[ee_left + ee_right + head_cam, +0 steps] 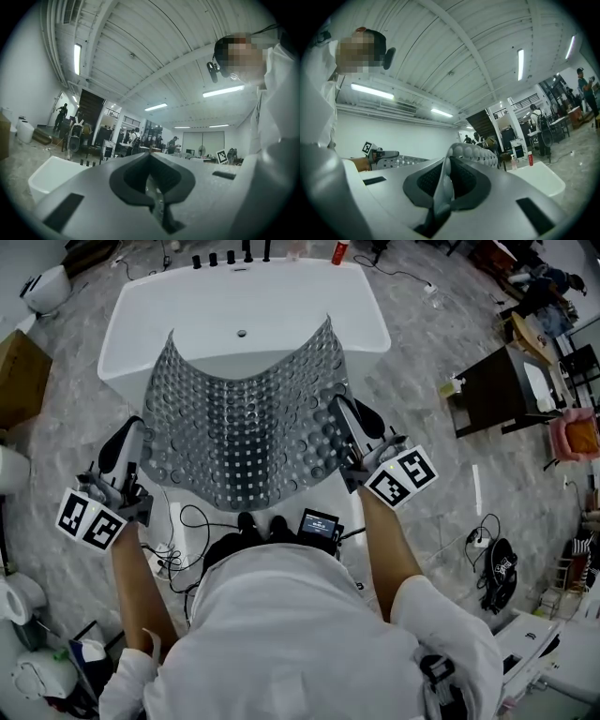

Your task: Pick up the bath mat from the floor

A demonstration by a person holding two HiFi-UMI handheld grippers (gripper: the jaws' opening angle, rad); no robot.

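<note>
A grey bath mat (248,418) studded with round bumps hangs spread out between my two grippers, above the near end of a white bathtub (169,306). At the mat's left edge my left gripper (131,435) is shut; in the left gripper view its jaws (151,157) meet with only a thin sliver of mat between them. My right gripper (343,414) is shut on the mat's right edge. In the right gripper view the bumpy mat (474,153) curls out from between the closed jaws (446,165). Both grippers point upward.
Black taps (230,257) and a red bottle (339,251) stand at the tub's far end. A dark table (492,390) is at the right, a cardboard box (19,376) at the left. Cables (487,540) lie on the marbled floor. Several people stand far off.
</note>
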